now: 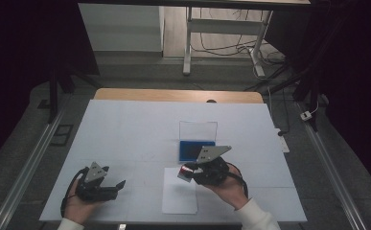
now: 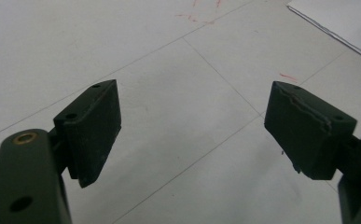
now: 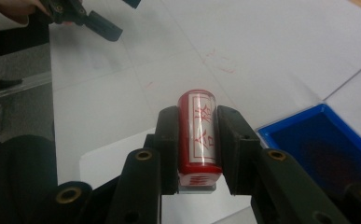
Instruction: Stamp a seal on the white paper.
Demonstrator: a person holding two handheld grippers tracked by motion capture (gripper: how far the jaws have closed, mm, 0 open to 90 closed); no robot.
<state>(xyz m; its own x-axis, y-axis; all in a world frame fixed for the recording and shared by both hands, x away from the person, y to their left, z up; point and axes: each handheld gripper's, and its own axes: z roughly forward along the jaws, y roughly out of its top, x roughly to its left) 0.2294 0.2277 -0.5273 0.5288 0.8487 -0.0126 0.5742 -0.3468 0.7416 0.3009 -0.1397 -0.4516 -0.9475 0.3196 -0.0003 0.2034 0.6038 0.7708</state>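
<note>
The right gripper (image 3: pixel 196 149) has its fingers clamped on a red cylindrical stamp (image 3: pixel 197 133) above the white paper sheet (image 1: pixel 179 197), near the blue ink pad (image 1: pixel 195 149), while the left gripper (image 2: pixel 192 135) rests on the worktop (image 1: pixel 125 129), fingers apart.

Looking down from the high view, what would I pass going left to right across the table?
Left gripper, open over the table → sheet of paper → right gripper shut on a red stamp. The blue ink pad overlaps, so I skip it.

stamp (image 3: pixel 197 133): 1 | ink pad (image 1: pixel 196 150): 1 | paper sheet (image 1: pixel 179 197): 1 | grippers: 2
</note>
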